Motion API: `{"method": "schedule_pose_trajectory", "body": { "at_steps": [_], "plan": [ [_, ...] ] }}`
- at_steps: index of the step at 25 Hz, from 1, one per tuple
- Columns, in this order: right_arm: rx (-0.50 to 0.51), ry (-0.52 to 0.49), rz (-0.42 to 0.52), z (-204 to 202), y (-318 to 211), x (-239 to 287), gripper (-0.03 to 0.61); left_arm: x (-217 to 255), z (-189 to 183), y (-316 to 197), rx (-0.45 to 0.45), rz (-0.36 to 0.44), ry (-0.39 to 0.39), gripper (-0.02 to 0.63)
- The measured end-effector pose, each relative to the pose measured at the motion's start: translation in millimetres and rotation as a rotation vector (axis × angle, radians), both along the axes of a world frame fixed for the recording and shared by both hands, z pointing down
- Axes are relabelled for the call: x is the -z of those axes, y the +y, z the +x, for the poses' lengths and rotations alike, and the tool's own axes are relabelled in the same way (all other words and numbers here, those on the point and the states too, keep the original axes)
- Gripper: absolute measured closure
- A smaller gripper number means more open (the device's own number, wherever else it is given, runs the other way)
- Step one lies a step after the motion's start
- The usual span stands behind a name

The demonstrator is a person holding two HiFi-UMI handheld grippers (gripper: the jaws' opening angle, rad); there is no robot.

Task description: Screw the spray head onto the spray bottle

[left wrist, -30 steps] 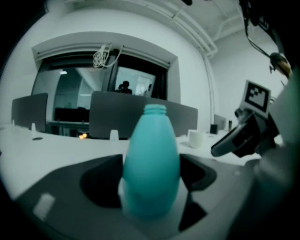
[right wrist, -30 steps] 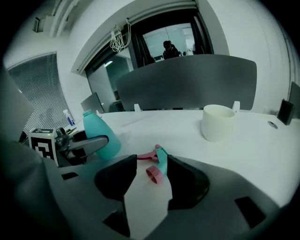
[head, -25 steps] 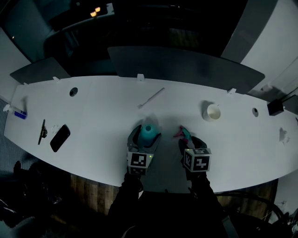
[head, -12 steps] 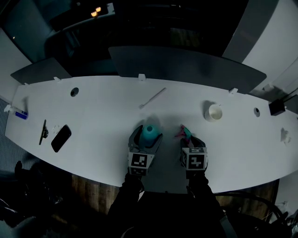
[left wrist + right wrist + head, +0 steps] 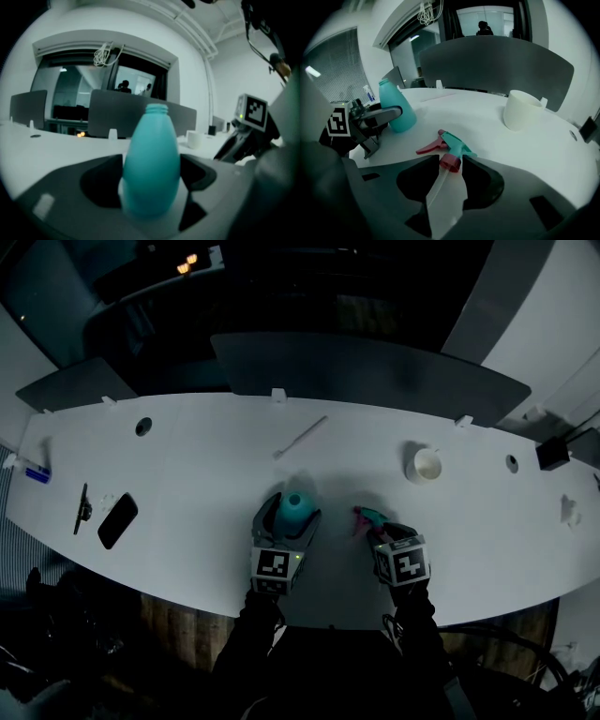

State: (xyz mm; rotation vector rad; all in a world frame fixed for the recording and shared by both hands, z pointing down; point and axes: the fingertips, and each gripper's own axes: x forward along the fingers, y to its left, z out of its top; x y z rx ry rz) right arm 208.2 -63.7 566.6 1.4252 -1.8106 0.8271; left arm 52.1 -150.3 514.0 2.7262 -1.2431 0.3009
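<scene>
A teal spray bottle (image 5: 295, 506) without its head stands upright on the white table (image 5: 197, 474). My left gripper (image 5: 292, 512) is shut on its body, and the bare threaded neck shows above the jaws (image 5: 156, 108). The spray head (image 5: 367, 517), teal with a red trigger and a red collar, lies on its side to the right of the bottle. My right gripper (image 5: 377, 527) tilts down over it; its jaws have just been closing and now pinch the red collar (image 5: 451, 162). The clear dip tube (image 5: 439, 190) runs back between the jaws.
A white cup (image 5: 427, 465) stands at the right rear, a white stick (image 5: 300, 438) lies behind the bottle, and a dark phone (image 5: 118, 519) and a pen (image 5: 82, 507) lie at the left. Grey partitions (image 5: 366, 371) line the far edge; the near edge runs under my hands.
My right gripper has rolled and shifted slightly right over the spray head, and its jaws have closed in on the collar. The left gripper and bottle have not moved.
</scene>
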Motion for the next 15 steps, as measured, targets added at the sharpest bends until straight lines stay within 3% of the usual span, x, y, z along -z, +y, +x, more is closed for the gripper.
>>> {"method": "schedule_pose_trajectory", "body": {
  "at_steps": [5,8,11,15],
  "plan": [
    [-0.010,-0.004,-0.019,3,-1,-6,0.426,-9,-2,1,-0.006,-0.005,-0.016,0.236],
    [0.011,-0.013,0.017,-1,-5,-1,0.432,-9,-2,1,-0.010,-0.002,-0.012,0.236],
    [0.033,-0.021,0.126,-5,-16,25,0.436,-6,-1,1,-0.006,-0.003,0.001,0.236],
    [0.014,-0.205,0.364,-15,-40,91,0.437,-6,-1,1,-0.008,0.005,-0.005,0.236]
  ]
}}
